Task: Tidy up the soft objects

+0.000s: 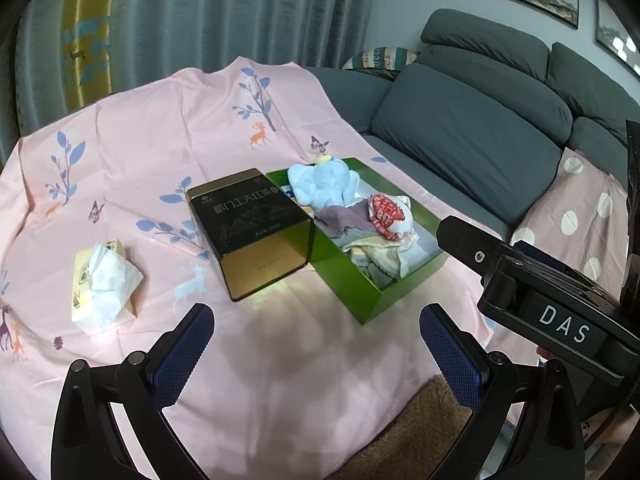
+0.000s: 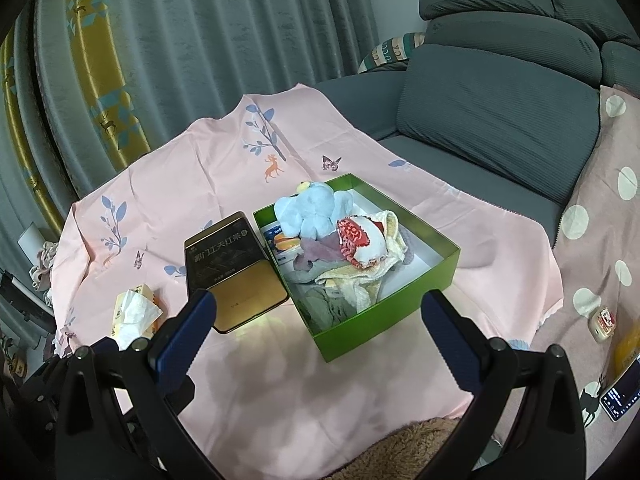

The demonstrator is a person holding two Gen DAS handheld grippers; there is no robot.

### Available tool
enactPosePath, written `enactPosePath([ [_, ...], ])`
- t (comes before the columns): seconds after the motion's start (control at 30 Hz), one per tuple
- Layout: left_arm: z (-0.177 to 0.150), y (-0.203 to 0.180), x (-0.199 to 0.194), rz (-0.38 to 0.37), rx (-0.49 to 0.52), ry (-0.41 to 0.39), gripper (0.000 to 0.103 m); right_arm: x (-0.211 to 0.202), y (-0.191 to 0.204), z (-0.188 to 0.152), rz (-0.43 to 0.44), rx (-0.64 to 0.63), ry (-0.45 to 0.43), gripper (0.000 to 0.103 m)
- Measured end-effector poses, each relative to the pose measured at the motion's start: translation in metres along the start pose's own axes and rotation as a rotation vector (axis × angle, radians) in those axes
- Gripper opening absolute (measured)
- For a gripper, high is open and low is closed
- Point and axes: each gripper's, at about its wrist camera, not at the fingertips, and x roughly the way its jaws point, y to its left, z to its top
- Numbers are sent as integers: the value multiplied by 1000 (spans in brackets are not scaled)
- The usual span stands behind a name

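Observation:
A green box (image 1: pixel 384 296) (image 2: pixel 384 316) sits on the pink cloth and holds soft things: a pale blue plush toy (image 1: pixel 322 184) (image 2: pixel 312 212), a red-and-white cloth (image 1: pixel 390 212) (image 2: pixel 356 242), a mauve towel (image 1: pixel 340 220) and cream and grey cloths (image 2: pixel 352 284). My left gripper (image 1: pixel 316 340) hangs open above the cloth in front of the box, nothing between its blue pads. My right gripper (image 2: pixel 318 328) is open too, just short of the box's near corner. The right gripper's black body (image 1: pixel 560 304) shows at the right of the left wrist view.
A dark and gold tin (image 1: pixel 252 232) (image 2: pixel 234 268) lies left of the box. A tissue pack (image 1: pixel 104 284) (image 2: pixel 134 314) lies further left. A grey sofa (image 1: pixel 472 140) stands behind, with a polka-dot cushion (image 2: pixel 600 220). A phone (image 2: pixel 622 394) is at the right, a brown rug (image 1: pixel 400 440) below.

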Motion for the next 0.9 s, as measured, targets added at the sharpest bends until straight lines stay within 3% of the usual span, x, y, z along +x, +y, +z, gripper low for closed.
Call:
enactPosePath([
  [0.9,-6,-1,6,-12,1,-2,102,5,-3,-2,-44,-2,12,102],
])
